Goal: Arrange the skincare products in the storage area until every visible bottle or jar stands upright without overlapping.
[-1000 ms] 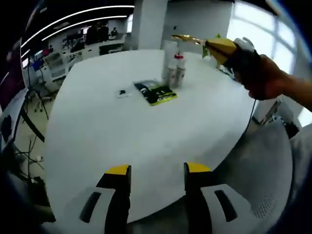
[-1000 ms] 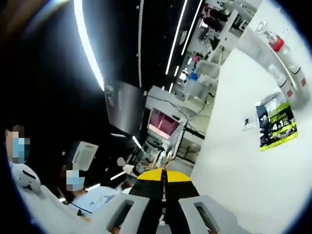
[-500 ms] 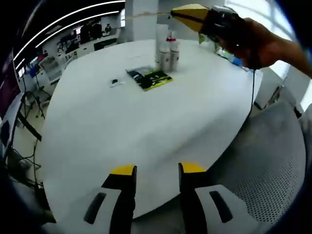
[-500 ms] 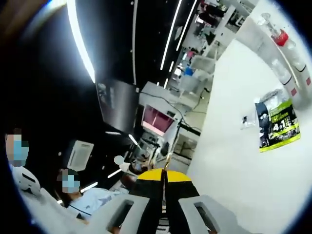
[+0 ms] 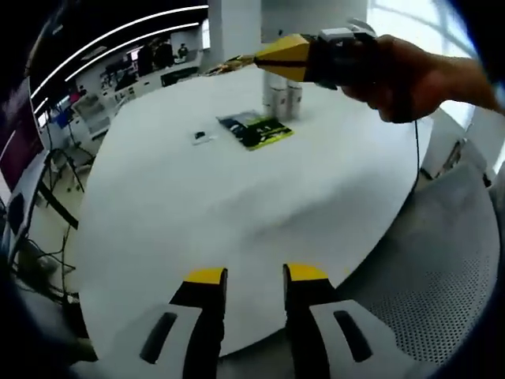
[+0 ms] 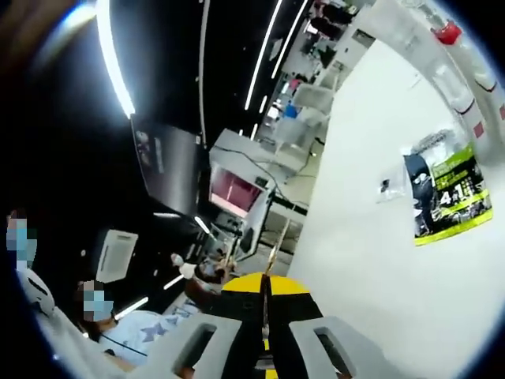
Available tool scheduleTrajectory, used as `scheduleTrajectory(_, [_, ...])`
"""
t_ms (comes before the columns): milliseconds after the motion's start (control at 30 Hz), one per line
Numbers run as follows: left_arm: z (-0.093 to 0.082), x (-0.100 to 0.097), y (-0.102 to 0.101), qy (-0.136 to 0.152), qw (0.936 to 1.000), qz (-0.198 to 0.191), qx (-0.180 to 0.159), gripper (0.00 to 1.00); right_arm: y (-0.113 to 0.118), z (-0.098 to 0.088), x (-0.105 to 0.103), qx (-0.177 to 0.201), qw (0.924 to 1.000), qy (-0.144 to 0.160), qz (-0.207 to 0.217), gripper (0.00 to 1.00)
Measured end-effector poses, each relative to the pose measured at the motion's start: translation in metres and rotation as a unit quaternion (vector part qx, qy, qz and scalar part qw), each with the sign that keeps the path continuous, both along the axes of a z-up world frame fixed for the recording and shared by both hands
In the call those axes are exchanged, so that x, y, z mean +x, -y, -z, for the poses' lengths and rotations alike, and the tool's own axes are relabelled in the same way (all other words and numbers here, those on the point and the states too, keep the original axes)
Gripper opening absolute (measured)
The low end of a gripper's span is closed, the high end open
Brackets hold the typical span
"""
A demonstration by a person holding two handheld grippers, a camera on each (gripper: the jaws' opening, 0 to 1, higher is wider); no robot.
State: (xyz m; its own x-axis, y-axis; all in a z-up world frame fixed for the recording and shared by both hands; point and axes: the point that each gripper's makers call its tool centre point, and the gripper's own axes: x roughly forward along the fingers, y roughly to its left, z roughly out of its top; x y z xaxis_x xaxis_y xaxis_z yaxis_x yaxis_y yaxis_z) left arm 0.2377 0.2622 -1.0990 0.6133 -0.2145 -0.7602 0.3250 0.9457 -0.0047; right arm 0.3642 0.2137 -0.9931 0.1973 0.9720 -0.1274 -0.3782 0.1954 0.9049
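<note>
Several white bottles (image 5: 282,100) stand in a cluster at the far side of the round white table (image 5: 237,205), partly hidden behind my right gripper (image 5: 259,58). In the right gripper view the bottles (image 6: 465,83) line the upper right, one with a red cap (image 6: 448,31). A green and black sachet (image 5: 254,129) lies flat in front of them, also seen as the sachet (image 6: 446,193). My right gripper (image 6: 267,278) is shut on a thin tan stick (image 6: 276,241) and is held in the air by a hand (image 5: 414,71). My left gripper (image 5: 256,276) hovers open over the table's near edge.
A small dark and white item (image 5: 203,136) lies left of the sachet. A grey mesh chair (image 5: 442,260) stands at the table's right. Beyond the table are desks, a monitor (image 6: 235,189) and seated people (image 6: 99,316) at the left.
The right gripper has swung left across the left gripper view and now passes in front of the bottles. My left jaws have narrowed a little. Both cameras have shifted.
</note>
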Motion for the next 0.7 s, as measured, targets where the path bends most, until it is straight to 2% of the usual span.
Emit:
scheduleTrajectory(133, [0.001,-0.001,0.001,-0.004,1.0000,0.000,-0.003,0.22,-0.001,0.012,0.002,-0.007,0.9999,-0.013,0.002,0.00])
scheduleTrajectory(267, [-0.006,0.001,0.001,0.012,0.9998,-0.001,-0.015,0.16,-0.002,0.022,0.010,-0.013,0.9996,-0.021,0.012,0.00])
scheduleTrajectory(367, [-0.002,-0.001,0.001,0.003,0.9998,-0.005,-0.017,0.16,-0.007,0.027,0.018,-0.017,0.9994,-0.026,0.018,0.00])
scheduleTrajectory(700, [-0.001,-0.002,0.000,0.000,0.9997,-0.010,-0.022,0.11,-0.018,0.039,0.045,-0.033,0.9985,-0.028,0.034,0.00])
